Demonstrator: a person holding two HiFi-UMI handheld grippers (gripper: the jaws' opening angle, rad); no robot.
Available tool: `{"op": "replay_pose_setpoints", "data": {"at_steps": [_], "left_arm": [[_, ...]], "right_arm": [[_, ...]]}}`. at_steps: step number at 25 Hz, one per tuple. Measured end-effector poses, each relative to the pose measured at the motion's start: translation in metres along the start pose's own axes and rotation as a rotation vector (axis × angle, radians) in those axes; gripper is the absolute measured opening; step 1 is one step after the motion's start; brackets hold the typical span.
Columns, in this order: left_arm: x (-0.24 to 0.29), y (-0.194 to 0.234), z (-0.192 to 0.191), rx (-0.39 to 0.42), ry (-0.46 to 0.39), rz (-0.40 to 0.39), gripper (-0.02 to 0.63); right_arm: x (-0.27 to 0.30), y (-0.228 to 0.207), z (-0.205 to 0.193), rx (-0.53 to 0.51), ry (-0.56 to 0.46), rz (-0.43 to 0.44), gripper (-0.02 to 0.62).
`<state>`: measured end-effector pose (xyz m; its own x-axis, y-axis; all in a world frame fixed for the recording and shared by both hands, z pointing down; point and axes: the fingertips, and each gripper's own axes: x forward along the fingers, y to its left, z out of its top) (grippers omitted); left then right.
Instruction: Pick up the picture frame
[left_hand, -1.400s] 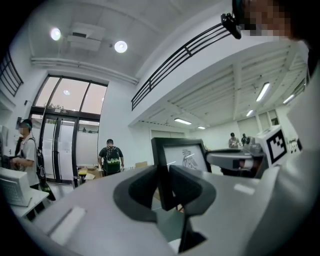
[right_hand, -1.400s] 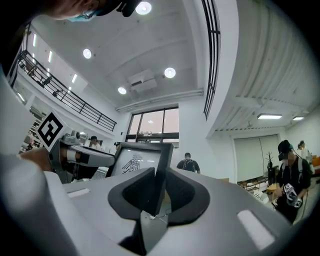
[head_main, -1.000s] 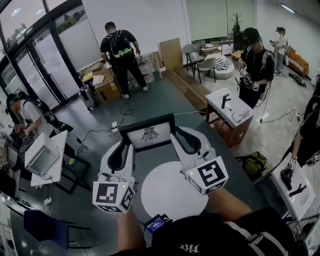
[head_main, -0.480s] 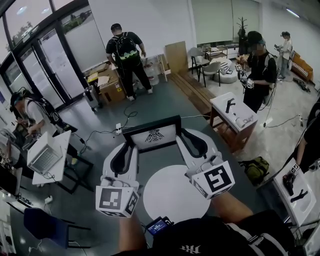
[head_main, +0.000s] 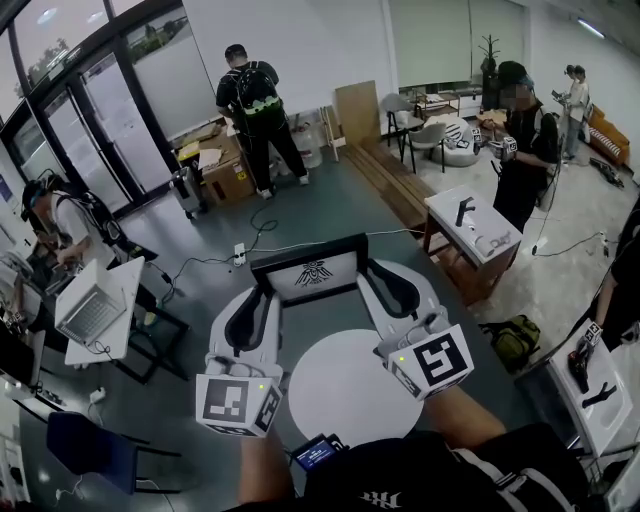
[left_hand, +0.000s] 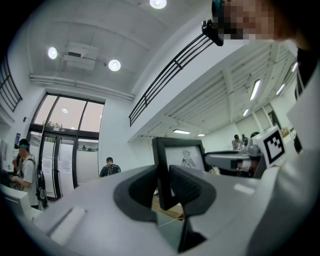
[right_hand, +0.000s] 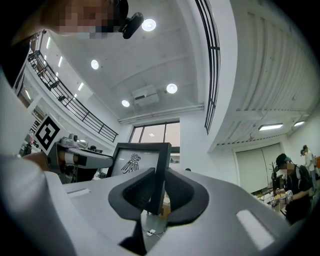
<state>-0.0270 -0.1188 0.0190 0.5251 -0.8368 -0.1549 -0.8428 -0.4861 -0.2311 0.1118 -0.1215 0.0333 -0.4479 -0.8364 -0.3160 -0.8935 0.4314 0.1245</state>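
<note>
Left gripper: its two dark pads are pressing on the left side bar of the picture frame, one pad on the front face and one on the back. Right gripper: its jaws are pinching the opposite side bar of the same frame in the same manner. Nothing else is sitting between either pair of jaws.

The picture frame, black-edged with a white sheet bearing a dark bird-like emblem, is hanging upright between the two grippers, its printed face turning toward the person. In the head view it is showing just beyond the far rim of a round white table, and grey floor is showing around and under it; in both gripper views its lower edge is resting on nothing. A marker cube is riding on the rear of the left gripper and a second cube on the rear of the right, both over the near part of the round table.

Farther out, a laptop desk is standing at the left. A low white side table is standing at the right, with a green bag lying on the floor near it. A person with a backpack is bending over cardboard boxes by the far wall.
</note>
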Motion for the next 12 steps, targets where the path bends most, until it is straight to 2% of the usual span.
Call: {"op": "replay_pose_setpoints", "data": {"at_steps": [8,12], "left_arm": [[0.0017,0.0009,-0.0066,0.001,0.007,0.011,0.075],[0.0075,0.0044,0.0017,0.015,-0.014,0.013,0.075]], "right_arm": [[0.0029,-0.0012,-0.0076,0.017,-0.001,0.01,0.06],[0.008,-0.0054,-0.0013,0.012,-0.023,0.013,0.06]]}}
